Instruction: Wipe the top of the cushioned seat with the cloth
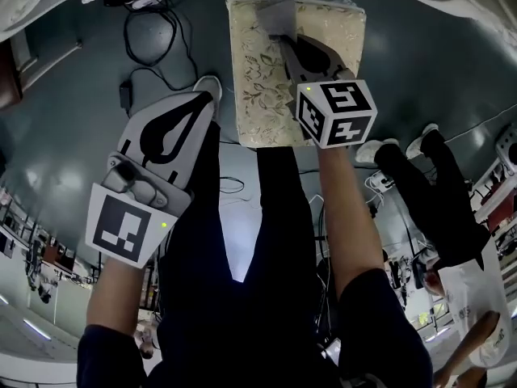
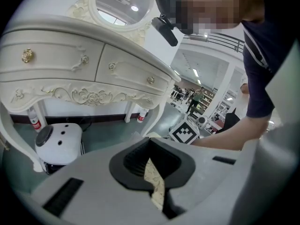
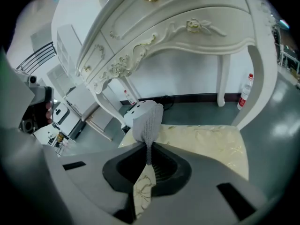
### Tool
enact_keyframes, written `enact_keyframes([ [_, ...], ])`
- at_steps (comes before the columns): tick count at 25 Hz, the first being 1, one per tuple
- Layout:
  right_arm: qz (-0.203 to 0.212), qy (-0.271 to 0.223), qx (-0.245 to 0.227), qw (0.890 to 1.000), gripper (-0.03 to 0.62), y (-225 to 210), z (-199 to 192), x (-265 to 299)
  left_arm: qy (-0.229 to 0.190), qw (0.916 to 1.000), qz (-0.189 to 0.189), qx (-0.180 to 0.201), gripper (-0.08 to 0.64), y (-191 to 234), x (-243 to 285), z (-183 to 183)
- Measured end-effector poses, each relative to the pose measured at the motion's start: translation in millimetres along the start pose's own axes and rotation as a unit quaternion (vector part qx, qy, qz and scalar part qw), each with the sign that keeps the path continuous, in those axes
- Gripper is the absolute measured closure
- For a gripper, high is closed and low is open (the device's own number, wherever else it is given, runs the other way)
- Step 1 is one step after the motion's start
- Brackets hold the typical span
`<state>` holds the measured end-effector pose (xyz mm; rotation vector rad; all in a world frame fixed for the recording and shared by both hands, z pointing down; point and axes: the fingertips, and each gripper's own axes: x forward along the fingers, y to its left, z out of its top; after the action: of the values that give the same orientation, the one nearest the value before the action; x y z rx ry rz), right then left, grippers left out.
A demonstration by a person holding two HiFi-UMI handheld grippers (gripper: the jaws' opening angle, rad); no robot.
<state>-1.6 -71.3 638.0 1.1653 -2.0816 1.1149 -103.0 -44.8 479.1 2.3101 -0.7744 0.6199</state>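
head view: outstretched right tool (image 1: 279,37) with cloth (image 1: 275,13) over cushioned seat (image 1: 257,87)

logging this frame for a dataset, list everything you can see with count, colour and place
cushioned seat: one, cream with a floral pattern, on the floor ahead of the person
cloth: one, grey, on the seat top, pinched in the right tool
dressing table: one, white and ornate, beyond the seat
mirror: one, white frame, on the dressing table
rounded device: one, white, under the table
bottles: two, red-marked, by the table legs
power adapter: one, black with a cable, on the floor left of the seat
bystander: one, dark trousers, at right
left tool: grey, shut, empty, left of the seat
right tool: grey, shut on the cloth
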Motion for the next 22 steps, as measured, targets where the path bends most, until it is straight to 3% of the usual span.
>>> enact_keyframes([
  [12,-0.054,-0.006,0.041,0.998,0.554,-91.7,-17.9,-48.4,0.013,0.9991,-0.033,0.022,0.554,-49.5,55.7,16.0],
  [22,-0.086,-0.015,0.066,0.994,0.554,-133.5,-31.5,-75.8,0.025,0.9977,-0.053,0.035,0.553,-79.2,76.4,17.9],
])
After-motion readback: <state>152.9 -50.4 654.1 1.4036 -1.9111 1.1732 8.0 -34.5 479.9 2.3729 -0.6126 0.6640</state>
